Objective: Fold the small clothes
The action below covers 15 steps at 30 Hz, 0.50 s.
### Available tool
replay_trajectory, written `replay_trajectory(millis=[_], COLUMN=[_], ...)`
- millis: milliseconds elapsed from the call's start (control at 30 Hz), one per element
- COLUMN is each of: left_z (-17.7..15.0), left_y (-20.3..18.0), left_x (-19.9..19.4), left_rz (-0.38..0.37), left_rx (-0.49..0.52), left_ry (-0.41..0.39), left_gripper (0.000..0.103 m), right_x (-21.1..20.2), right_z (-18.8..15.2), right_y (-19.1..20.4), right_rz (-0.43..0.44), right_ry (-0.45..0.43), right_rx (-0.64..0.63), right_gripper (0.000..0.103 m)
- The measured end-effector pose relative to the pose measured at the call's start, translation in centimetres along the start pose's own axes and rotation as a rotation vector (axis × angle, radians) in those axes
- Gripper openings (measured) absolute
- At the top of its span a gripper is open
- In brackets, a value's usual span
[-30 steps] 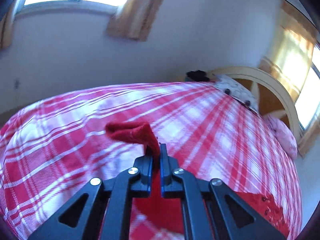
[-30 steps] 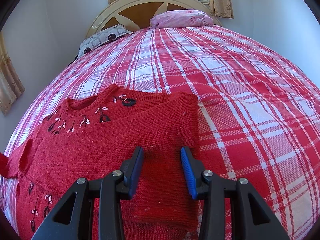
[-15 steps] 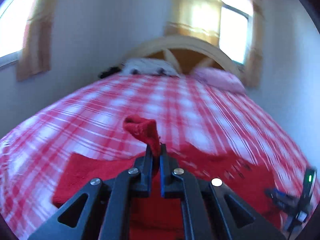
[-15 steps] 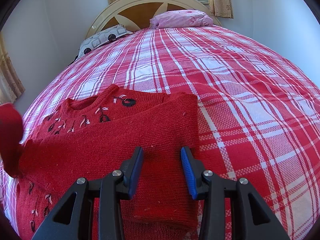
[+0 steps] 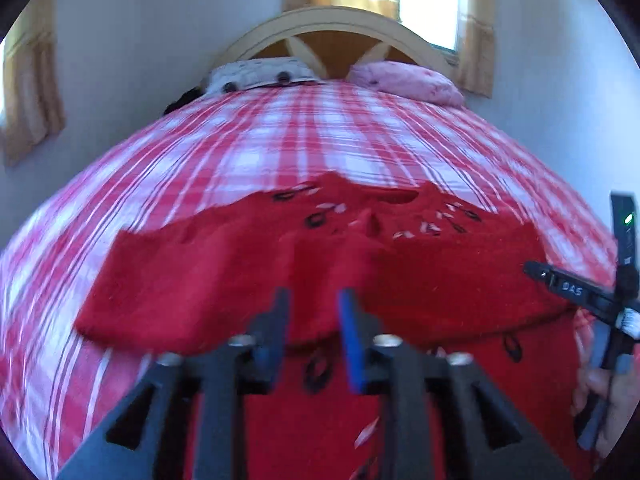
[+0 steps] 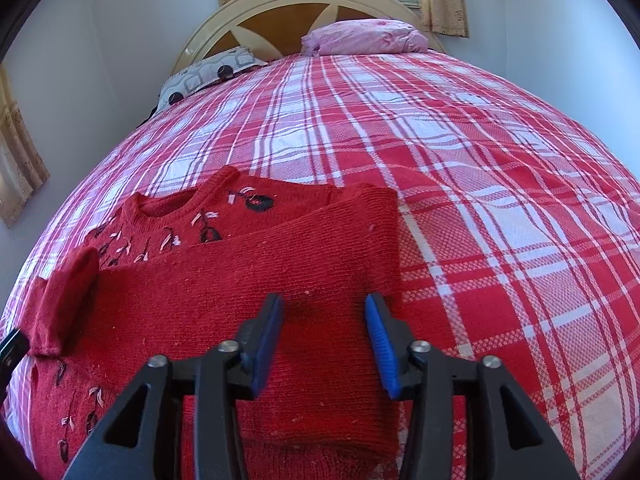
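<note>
A bed with a red-and-white plaid cover bore the red sweater on its near part, both sleeves folded across the front. The right gripper hovered over the right sleeve, jaws opening, nothing clamped. The left gripper stood likewise opening above the left sleeve, pads clear of the knit.

Daylight is admitted through a blown-out window at the top of both frames. The left wrist view is smeared by motion blur; the right wrist view is sharp. Heavy fisheye bending and black vignetting are seen at the corners.
</note>
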<state>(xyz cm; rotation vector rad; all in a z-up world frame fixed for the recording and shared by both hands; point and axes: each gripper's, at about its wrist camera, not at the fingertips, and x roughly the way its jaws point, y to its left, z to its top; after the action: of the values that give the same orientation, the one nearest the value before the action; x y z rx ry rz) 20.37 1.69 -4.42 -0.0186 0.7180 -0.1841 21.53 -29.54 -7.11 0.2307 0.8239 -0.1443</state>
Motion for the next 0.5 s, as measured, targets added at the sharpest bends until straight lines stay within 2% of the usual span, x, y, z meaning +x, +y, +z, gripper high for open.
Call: replay_trajectory(millis=[33, 133, 167, 267, 333, 433, 500], left_z=[-0.6, -2.3, -2.9, -3.8, -3.8, -3.9, -4.0], left_y=[1.1, 3.3, 4.0, 5.4, 5.7, 5.0, 4.7], left_x=[-0.6, -0.8, -0.3, 1.7, 1.4, 1.6, 1.5], left_rz=[0.004, 0.035, 0.043, 0.008, -0.006, 0.014, 0.002], left_rx=[-0.045, -0.119, -0.141, -0.231, -0.263, -0.246, -0.242], left_ry=[-0.001, 0.010, 0.037, 0.135, 0.111, 0.111, 0.107], left_gripper=[0.047, 0.047, 0.047, 0.047, 0.047, 0.048, 0.055], right_x=[0.1, -0.5, -1.2, -2.7, -2.0, -0.2, 1.1], right_z=[0.1, 1.0, 1.3, 1.5, 1.4, 0.7, 0.4], right_y=[0.3, 1.6, 2.0, 4.3, 7.1, 11.6, 13.9], right_rz=[0.003, -0.029, 0.011, 0.234, 0.308, 0.348, 0.358], right_ry=[0.012, 0.035, 0.018, 0.009, 0.057, 0.111, 0.134], right_rx=[-0.014, -0.038, -0.019, 0.055, 0.018, -0.072, -0.090], right_gripper=[0.057, 0.058, 0.058, 0.058, 0.058, 0.058, 0.058])
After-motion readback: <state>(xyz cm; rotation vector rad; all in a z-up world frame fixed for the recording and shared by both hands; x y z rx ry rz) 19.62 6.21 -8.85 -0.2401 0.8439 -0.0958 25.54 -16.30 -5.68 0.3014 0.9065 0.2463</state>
